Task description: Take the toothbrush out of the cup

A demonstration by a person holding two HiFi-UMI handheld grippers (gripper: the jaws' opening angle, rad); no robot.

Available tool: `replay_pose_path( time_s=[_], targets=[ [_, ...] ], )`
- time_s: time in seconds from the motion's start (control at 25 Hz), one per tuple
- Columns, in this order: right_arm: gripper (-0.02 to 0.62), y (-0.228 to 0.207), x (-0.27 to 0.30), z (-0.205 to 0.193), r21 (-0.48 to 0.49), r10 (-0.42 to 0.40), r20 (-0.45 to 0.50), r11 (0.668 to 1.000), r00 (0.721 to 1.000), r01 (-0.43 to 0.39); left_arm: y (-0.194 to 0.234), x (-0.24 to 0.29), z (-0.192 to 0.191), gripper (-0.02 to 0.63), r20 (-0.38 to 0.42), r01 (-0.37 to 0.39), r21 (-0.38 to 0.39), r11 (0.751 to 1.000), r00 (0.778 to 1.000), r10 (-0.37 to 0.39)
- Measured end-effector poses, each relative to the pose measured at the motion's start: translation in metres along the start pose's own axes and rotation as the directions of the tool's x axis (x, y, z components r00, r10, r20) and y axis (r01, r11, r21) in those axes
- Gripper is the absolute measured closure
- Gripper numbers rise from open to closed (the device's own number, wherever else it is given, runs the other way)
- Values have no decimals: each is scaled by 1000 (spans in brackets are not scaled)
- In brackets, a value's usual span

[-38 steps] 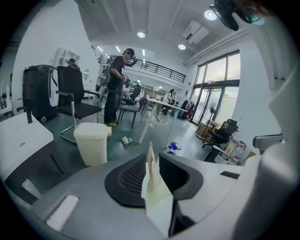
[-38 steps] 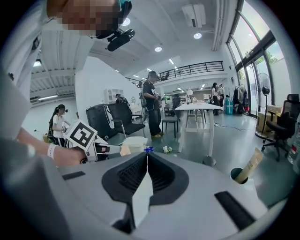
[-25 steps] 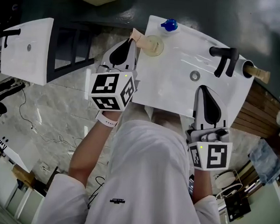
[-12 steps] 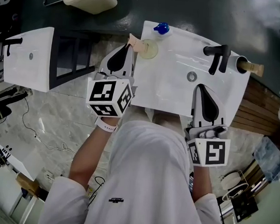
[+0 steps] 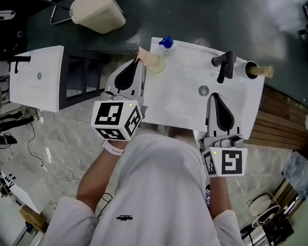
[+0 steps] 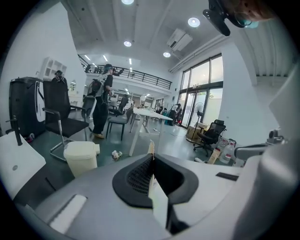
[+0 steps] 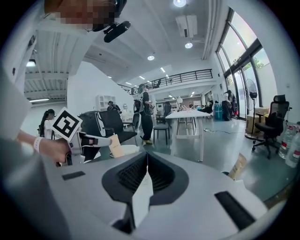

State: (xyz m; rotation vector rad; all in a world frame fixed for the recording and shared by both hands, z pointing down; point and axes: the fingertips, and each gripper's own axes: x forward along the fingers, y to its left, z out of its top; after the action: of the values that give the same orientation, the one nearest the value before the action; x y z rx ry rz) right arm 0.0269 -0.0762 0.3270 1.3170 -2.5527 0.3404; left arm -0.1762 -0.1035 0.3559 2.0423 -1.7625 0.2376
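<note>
A pale cup stands on the back left corner of the white sink, with the blue toothbrush sticking out of it. My left gripper hangs just left of the sink's edge, close beside the cup. Its jaws are shut, and a thin tan flat piece pokes out between them; the same tan piece shows by the cup. My right gripper is over the sink's front right part, short of the drain, shut with nothing in it.
A black faucet rises at the sink's back, with a tan roll to its right. A second white basin and a black rack stand to the left. A cream bin sits on the dark floor beyond.
The head view has pulled back, so the sink and grippers look smaller and sit further left. Both grippers stay shut and hold their places relative to the sink.
</note>
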Motion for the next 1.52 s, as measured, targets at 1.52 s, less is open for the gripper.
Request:
replay_pose_path(
  time_s=[1.52],
  targets=[
    [586,-144,-65,29,35,-295,106,956,950,293,-128,15,3,600,-76,224,29,974,972,-221]
  ],
)
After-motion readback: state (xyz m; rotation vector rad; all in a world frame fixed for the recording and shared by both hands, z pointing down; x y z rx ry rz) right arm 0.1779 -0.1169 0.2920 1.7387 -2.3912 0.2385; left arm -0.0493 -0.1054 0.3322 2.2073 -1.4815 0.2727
